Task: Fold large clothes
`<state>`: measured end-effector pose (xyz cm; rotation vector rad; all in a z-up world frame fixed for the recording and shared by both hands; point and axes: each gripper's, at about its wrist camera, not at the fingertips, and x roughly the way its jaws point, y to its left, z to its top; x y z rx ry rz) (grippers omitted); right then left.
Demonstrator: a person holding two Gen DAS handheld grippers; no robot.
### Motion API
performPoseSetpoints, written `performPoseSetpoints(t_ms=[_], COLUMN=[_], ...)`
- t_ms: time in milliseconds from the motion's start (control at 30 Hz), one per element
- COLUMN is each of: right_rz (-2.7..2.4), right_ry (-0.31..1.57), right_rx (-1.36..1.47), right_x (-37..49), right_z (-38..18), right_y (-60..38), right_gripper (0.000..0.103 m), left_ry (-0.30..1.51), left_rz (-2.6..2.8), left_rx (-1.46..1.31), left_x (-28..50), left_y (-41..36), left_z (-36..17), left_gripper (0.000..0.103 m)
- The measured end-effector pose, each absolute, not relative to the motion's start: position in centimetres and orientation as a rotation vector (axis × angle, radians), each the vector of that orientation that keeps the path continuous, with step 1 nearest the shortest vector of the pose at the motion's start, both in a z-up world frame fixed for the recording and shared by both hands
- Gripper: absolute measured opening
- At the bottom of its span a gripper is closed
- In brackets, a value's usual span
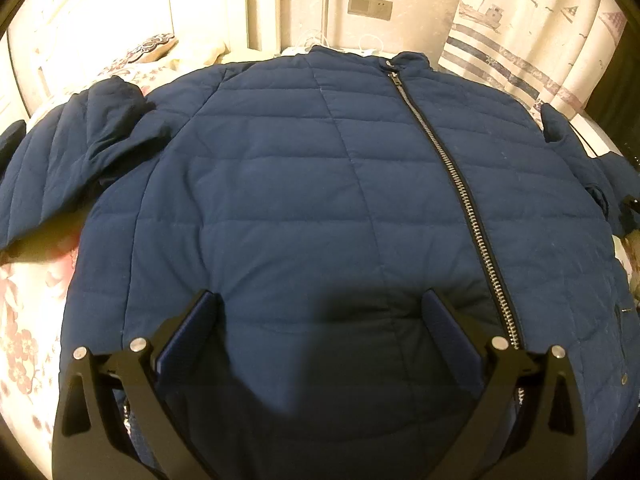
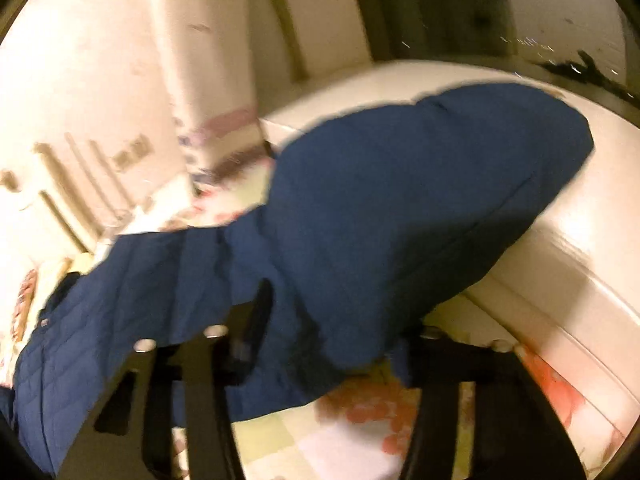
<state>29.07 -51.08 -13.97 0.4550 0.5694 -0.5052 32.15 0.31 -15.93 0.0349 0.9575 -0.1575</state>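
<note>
A navy quilted jacket (image 1: 304, 184) lies front up on the bed, zipped shut by a silver zipper (image 1: 452, 168), with its collar at the far side. Its left sleeve (image 1: 72, 160) is bunched at the left and the other sleeve runs off to the right. My left gripper (image 1: 320, 300) is open just above the jacket's lower front, with nothing between its fingers. The right wrist view is blurred. There my right gripper (image 2: 332, 320) is shut on the jacket's sleeve (image 2: 400, 200), which bulges up over the fingers and hides the right fingertip.
A floral bedsheet (image 1: 28, 320) covers the bed. A pillow (image 1: 156, 46) and a white headboard (image 1: 80, 20) lie at the far left, a patterned curtain (image 1: 520, 40) at the far right. A white bed frame (image 2: 560, 248) runs close beside the held sleeve.
</note>
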Motion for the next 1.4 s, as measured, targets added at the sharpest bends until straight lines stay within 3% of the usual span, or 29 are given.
performPoseSetpoints(t_ms=[33, 133, 333, 500, 667, 933, 1133, 1200, 1300, 1367, 1400], right_rz=[-0.479, -0.42, -0.372, -0.15, 0.053, 0.173, 0.292, 0.314, 0.335, 0.388, 0.417], right_ry=[0.551, 0.502, 0.47, 0.399, 0.495, 0.715, 0.769, 0.852, 0.862, 0.869, 0.879], right_rx=[0.447, 0.398, 0.341, 0.229, 0.033, -0.296, -0.229, -0.209, -0.236, -0.187, -0.144], right_x=[29.0, 28.4, 27.3, 27.6, 30.9, 34.7, 35.4, 35.8, 35.2, 34.3, 33.5], right_z=[-13.8, -13.1, -11.8, -6.6, -3.0, -6.3, -10.7, -13.3, -14.9, -14.2, -13.6], right_y=[-51.0, -49.9, -47.5, -40.4, -32.6, -22.1, -14.2, -12.8, -12.6, -13.3, -13.9], right_gripper=[0.027, 0.021, 0.018, 0.018, 0.018, 0.018, 0.019, 0.024, 0.039, 0.067, 0.071], left_ry=[0.955, 0.951, 0.952, 0.951, 0.951, 0.951, 0.951, 0.951, 0.95, 0.951, 0.951], left_rz=[-0.16, -0.163, -0.162, -0.162, -0.161, -0.16, -0.16, -0.16, -0.162, -0.16, -0.16], left_rx=[0.031, 0.026, 0.026, 0.026, 0.027, 0.027, 0.027, 0.027, 0.023, 0.025, 0.026], left_x=[32.1, 32.1, 32.1, 32.1, 32.1, 32.1, 32.0, 32.0, 32.0, 32.2, 32.2], left_y=[0.4, 0.5, 0.6, 0.6, 0.6, 0.6, 0.6, 0.5, 0.6, 0.5, 0.5], left_z=[-15.9, -15.9, -15.9, -15.9, -15.9, -15.9, -15.9, -15.9, -15.8, -15.8, -15.8], left_gripper=[0.101, 0.101, 0.101, 0.101, 0.101, 0.101, 0.101, 0.101, 0.101, 0.101, 0.101])
